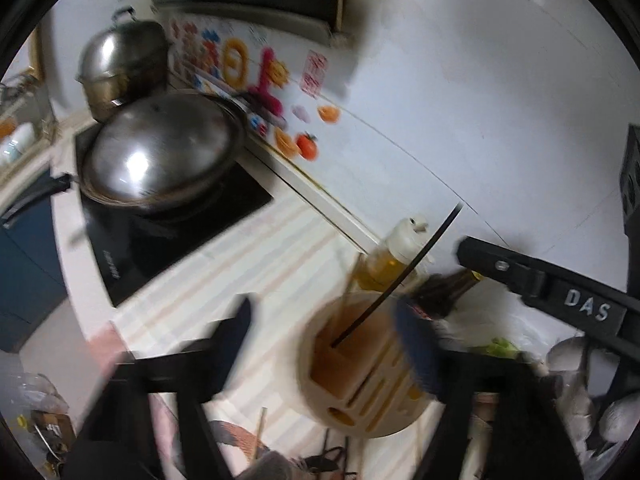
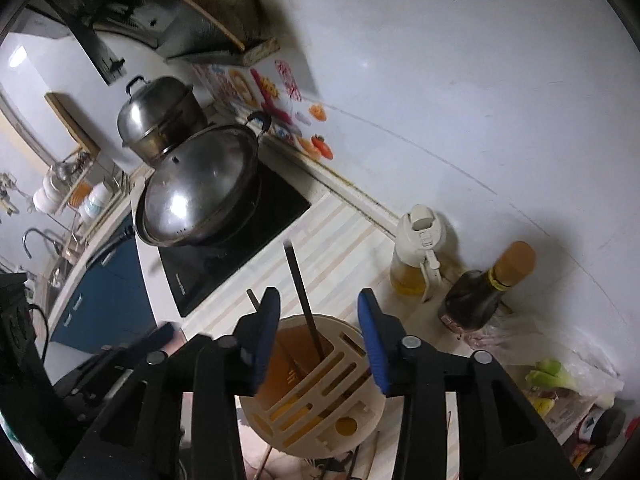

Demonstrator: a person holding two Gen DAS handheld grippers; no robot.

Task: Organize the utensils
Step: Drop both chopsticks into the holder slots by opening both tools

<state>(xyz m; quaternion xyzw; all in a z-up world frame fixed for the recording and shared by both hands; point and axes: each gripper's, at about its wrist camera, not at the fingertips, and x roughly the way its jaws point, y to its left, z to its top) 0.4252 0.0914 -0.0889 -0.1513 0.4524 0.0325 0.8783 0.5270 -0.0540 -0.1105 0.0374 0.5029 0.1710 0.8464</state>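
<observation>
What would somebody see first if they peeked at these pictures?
Probably the round cream utensil holder in the middle of the counter, with a dark chopstick standing up in it between the right gripper's open blue fingers. Next, the shiny steel wok lid on the black cooktop behind it, and the oil bottle by the wall.

A pale, glossy wall [image 2: 460,80] runs behind the bench [image 2: 340,232], which has a light striped top. A black cooktop [image 2: 224,256] is set into the bench. Above the cooktop hangs a dark range hood [image 2: 168,12], and bright stickers [image 2: 276,96] dot the wall just beside it. Below the cooktop the cabinet fronts [image 2: 104,300] are blue. Beyond the cooktop, farther along the bench, stands a dish rack [image 2: 80,196] and a curved tap [image 2: 30,240]. Light glares off the wall.
</observation>
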